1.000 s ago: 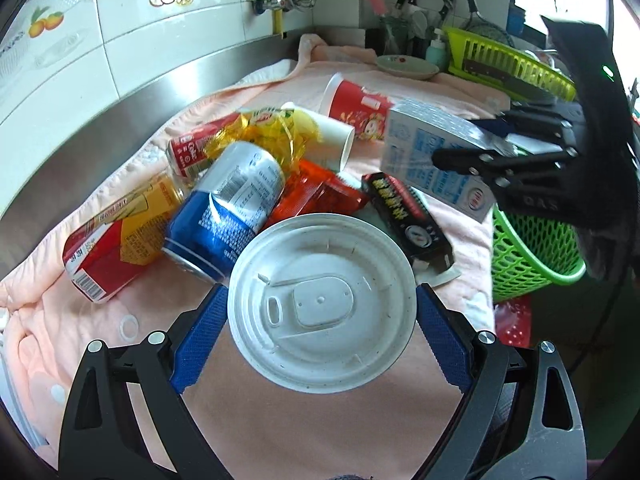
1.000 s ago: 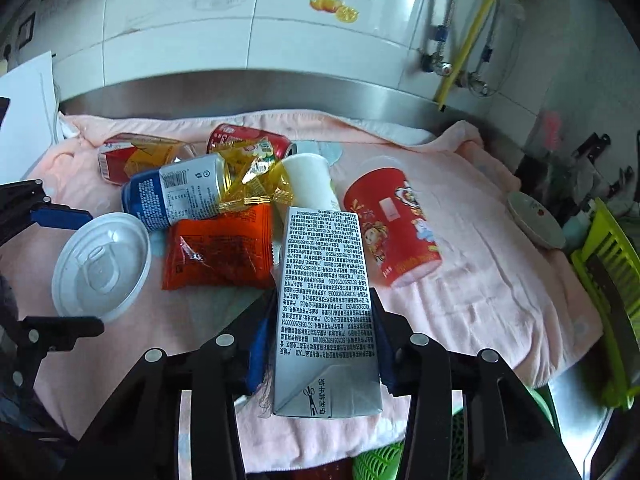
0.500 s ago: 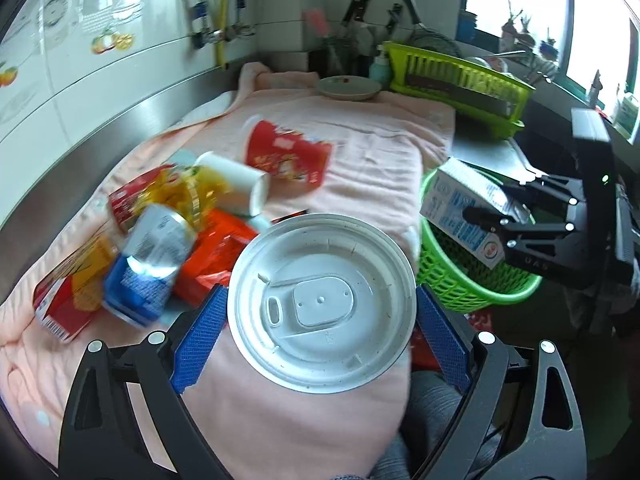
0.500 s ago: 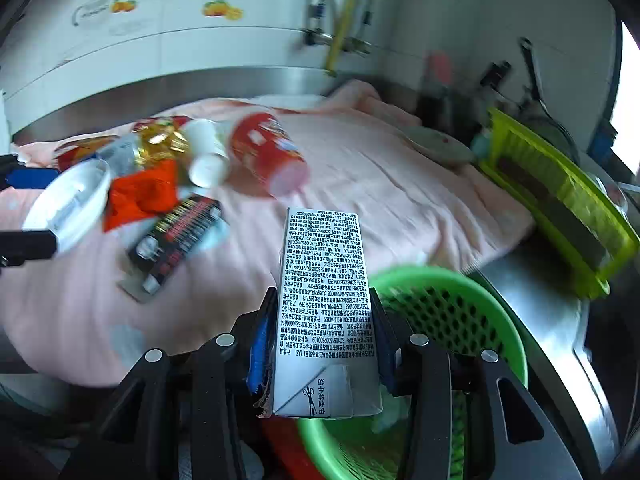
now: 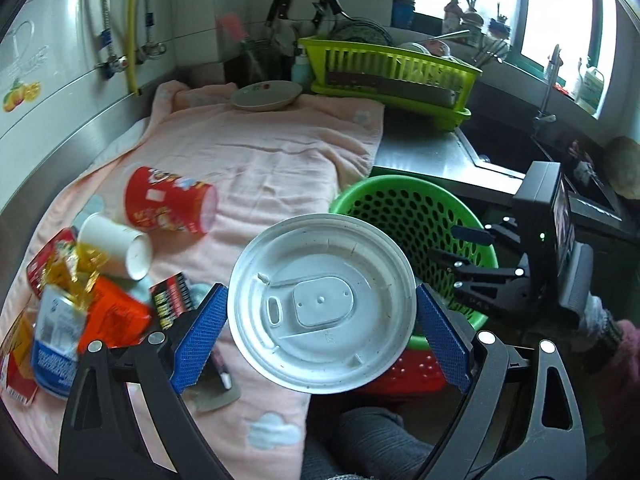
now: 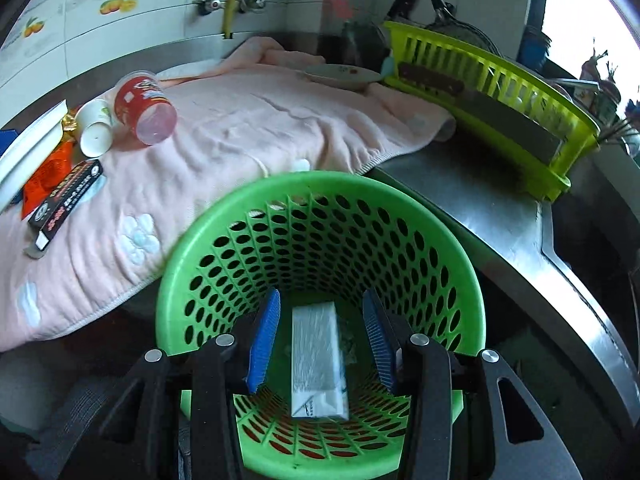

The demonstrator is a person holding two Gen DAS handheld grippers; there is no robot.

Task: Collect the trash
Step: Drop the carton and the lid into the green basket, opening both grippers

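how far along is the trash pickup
Done: one carton lies in the green basket; the right gripper is over it, jaws apart, not touching. In hand: the left gripper holds a white lid beside the basket. Left on the towel: red cup, white cup, black box, orange packet, blue can and more.

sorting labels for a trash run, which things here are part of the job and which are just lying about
Job:
lid
carton
basket
red cup
white cup
black box
blue can
orange packet

Lying about:
towel
plate
dish rack
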